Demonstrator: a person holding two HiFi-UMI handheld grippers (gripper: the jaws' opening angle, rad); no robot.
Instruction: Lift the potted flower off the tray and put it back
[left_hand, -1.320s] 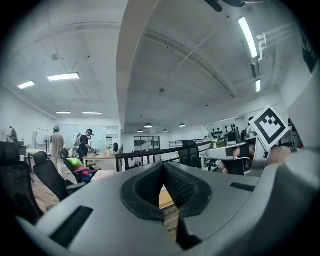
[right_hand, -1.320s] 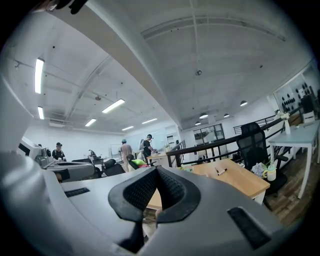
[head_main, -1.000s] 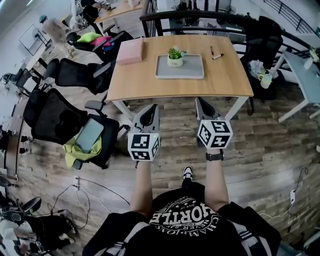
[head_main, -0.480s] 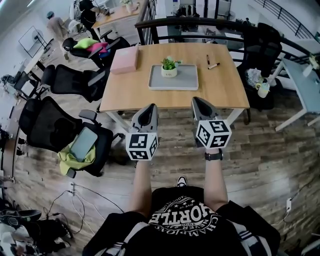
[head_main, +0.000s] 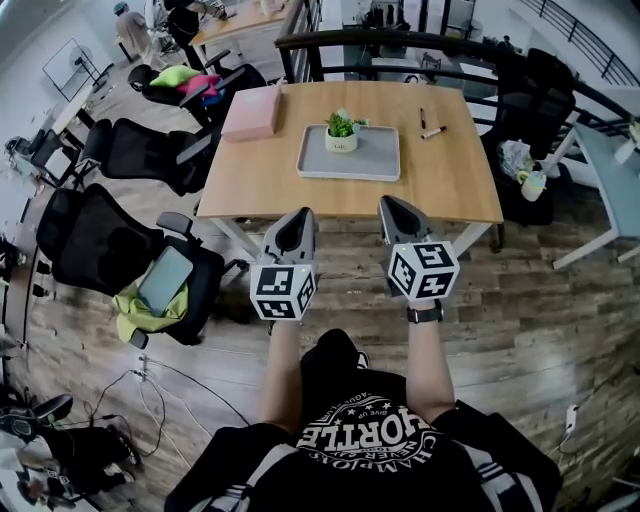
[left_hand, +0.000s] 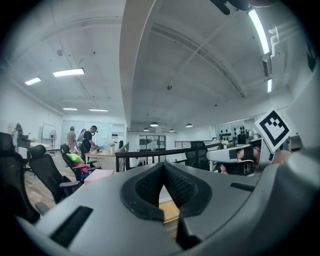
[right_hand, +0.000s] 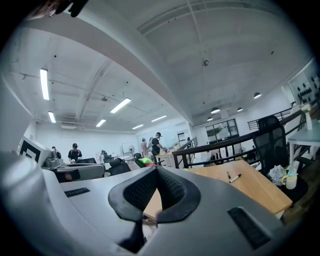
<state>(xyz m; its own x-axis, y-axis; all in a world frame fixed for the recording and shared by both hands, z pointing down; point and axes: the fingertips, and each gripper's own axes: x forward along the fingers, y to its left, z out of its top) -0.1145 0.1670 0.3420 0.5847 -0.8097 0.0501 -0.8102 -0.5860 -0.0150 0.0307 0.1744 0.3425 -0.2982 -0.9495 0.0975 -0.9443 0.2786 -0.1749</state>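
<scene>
A small potted flower (head_main: 341, 132) in a white pot stands at the back left of a grey tray (head_main: 360, 160) on a wooden table (head_main: 260, 180). My left gripper (head_main: 299, 213) and right gripper (head_main: 389, 204) are side by side at the table's near edge, well short of the tray. Both point level toward it. Their jaws are shut with nothing between them, as the left gripper (left_hand: 162, 167) and right gripper (right_hand: 156, 172) show in their own views. The pot and tray are hidden in both gripper views.
A pink box (head_main: 252, 113) lies at the table's back left and two pens (head_main: 432, 130) at its back right. Black office chairs (head_main: 110, 235) stand to the left, one bearing a green cloth (head_main: 135, 305). A black railing (head_main: 400, 42) runs behind the table. Cables (head_main: 170, 390) lie on the floor.
Both grippers have moved forward from over the floor up to the table's near edge. The pot and tray have not moved on the table.
</scene>
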